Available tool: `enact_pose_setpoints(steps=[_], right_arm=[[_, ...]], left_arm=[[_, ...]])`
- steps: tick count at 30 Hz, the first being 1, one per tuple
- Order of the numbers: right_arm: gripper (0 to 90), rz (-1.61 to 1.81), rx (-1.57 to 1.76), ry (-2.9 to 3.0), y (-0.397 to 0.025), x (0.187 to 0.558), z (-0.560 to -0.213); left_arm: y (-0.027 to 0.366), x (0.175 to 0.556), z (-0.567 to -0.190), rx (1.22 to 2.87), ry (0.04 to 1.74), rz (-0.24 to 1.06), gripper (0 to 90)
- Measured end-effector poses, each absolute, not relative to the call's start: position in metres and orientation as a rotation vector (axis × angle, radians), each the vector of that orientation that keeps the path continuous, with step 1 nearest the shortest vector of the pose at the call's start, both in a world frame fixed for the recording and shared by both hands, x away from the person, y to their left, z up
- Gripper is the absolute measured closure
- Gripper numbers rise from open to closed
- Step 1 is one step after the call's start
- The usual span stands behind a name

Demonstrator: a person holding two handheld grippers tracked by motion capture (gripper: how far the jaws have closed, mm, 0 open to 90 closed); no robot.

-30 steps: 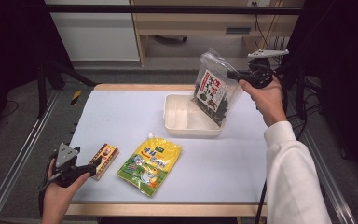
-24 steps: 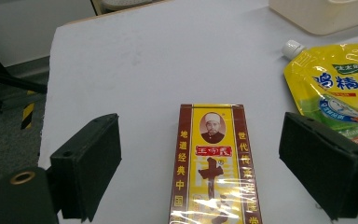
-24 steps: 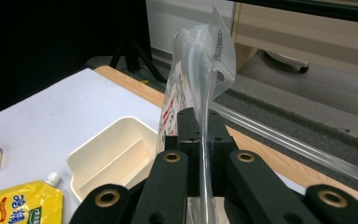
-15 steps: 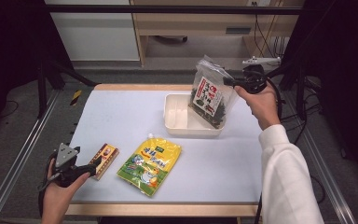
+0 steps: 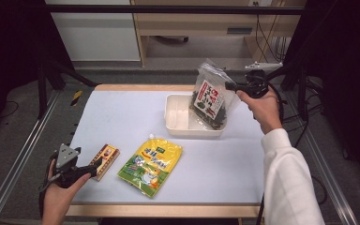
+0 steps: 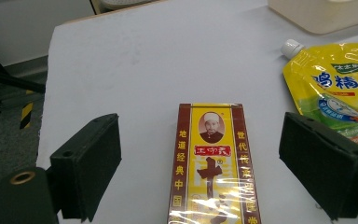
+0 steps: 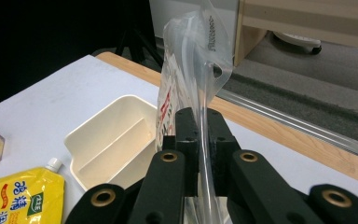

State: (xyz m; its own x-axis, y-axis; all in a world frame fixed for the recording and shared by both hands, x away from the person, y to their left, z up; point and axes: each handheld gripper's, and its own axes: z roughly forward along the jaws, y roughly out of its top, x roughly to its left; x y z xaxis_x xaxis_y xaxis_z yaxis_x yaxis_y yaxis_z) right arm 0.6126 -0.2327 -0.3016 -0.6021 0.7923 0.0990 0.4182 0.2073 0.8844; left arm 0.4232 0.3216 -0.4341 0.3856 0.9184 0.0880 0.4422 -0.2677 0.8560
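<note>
Table (image 5: 122, 117): tray (image 5: 178, 123) at far right. Right tool (image 5: 232, 86) clamped on bag (image 5: 209, 99) top edge, bag hanging into tray's right half. Step: lowering bag in. Next: release. Left tool (image 6: 200, 163) open, straddling box (image 6: 210, 158), not gripping; pouch (image 5: 151, 164) beside box.

Yellow pouch (image 5: 151, 164), cream tray (image 5: 178, 123), maroon-and-yellow box (image 6: 210, 166).
</note>
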Motion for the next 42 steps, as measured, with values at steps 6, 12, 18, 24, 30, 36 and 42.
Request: enact_pose_setpoints(steps=[6,12,18,24,30,36,42], right_arm=[[74.8,1.361,1.134,2.112,-0.232,0.61,-0.299],[58.0,1.365,1.132,2.102,-0.231,0.605,-0.297],[33.7,1.366,1.101,2.038,-0.23,0.588,-0.285],[23.7,1.388,1.087,2.001,-0.234,0.564,-0.274],[16.2,1.379,1.064,1.964,-0.238,0.531,-0.269],[14.8,1.386,1.05,1.918,-0.241,0.491,-0.268],[15.5,1.394,1.05,1.898,-0.239,0.474,-0.273]], left_arm=[[0.323,0.423,-0.434,1.863,1.18,0.779,12.4],[0.323,0.423,-0.434,1.866,1.179,0.78,12.3],[0.324,0.423,-0.433,1.865,1.179,0.788,12.2],[0.321,0.423,-0.433,1.865,1.17,0.795,12.2],[0.319,0.423,-0.433,1.876,1.152,0.8,12.1],[0.316,0.423,-0.432,1.876,1.142,0.795,11.7],[0.312,0.423,-0.431,1.886,1.122,0.796,11.3]])
